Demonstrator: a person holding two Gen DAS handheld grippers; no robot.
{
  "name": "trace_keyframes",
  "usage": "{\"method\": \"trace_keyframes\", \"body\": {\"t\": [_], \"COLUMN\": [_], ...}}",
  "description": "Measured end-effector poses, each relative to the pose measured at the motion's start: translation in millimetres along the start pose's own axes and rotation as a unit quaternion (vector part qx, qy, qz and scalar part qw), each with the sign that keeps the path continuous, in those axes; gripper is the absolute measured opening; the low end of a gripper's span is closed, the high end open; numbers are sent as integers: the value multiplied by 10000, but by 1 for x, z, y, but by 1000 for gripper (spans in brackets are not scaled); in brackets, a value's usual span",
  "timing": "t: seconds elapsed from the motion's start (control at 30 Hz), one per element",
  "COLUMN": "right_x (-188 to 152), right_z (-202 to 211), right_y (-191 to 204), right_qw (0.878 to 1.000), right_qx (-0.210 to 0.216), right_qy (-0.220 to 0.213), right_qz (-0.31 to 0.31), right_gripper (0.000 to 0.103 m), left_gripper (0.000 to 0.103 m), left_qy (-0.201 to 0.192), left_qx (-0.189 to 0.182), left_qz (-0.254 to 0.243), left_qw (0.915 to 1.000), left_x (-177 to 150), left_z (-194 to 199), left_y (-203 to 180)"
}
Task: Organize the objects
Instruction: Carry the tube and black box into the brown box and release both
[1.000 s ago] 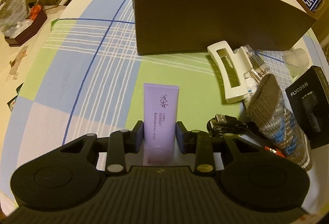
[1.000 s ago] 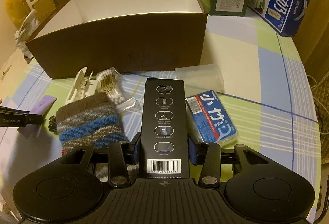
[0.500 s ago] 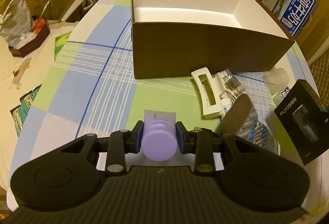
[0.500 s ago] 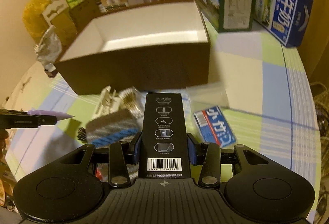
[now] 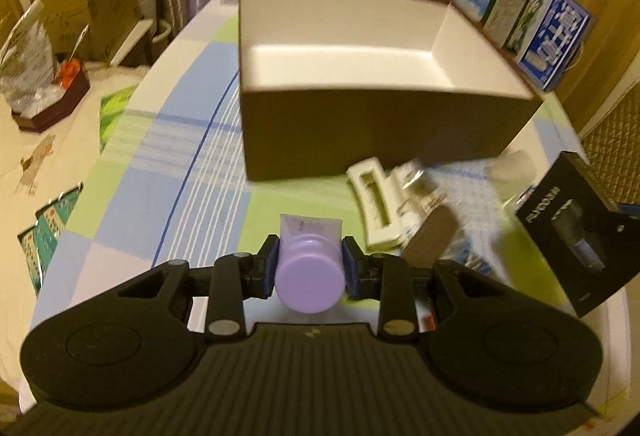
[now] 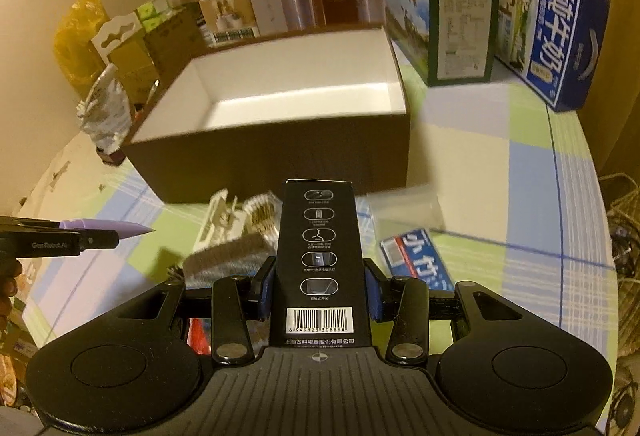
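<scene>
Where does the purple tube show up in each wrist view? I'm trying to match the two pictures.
Left wrist: purple tube at lower centre, cap toward the camera, clamped in the left gripper.
Right wrist: far left edge, seen side-on, crimped tip pointing right.
Shared landmark: the open brown box beyond it.

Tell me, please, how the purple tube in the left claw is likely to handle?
The purple tube probably squashes under the left claw: it looks like soft plastic. Its round cap may let it roll. It tapers flat, so likely light.
</scene>
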State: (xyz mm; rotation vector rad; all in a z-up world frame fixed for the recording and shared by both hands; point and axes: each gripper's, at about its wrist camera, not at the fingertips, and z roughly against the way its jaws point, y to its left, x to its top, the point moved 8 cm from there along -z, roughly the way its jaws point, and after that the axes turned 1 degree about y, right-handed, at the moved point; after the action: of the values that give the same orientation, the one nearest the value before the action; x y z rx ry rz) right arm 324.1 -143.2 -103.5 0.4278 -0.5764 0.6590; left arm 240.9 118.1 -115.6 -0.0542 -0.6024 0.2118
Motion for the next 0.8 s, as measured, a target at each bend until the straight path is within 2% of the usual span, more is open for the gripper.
{"method": "trace_keyframes", "body": {"t": [0.37, 0.6, 0.8], "right_x": [50, 88, 128], "right_z": [15, 13, -6], "right_y": [9, 13, 15], "right_qw": [9986, 9967, 9952], "right_qx": [216, 332, 345], "right_qy": [-464, -738, -909], "right_qz": [96, 72, 86], "right_gripper": [40, 40, 40], "left_gripper": [28, 28, 28], "left_qy": [-698, -973, -1099], "left_qx": [-222, -265, -254], "left_qz": [-252, -460, -521], "left_qw": [9970, 9938, 9922], "left_x": [57, 93, 125], "left_z": [27, 23, 5], "left_y": [-20, -32, -38]}}
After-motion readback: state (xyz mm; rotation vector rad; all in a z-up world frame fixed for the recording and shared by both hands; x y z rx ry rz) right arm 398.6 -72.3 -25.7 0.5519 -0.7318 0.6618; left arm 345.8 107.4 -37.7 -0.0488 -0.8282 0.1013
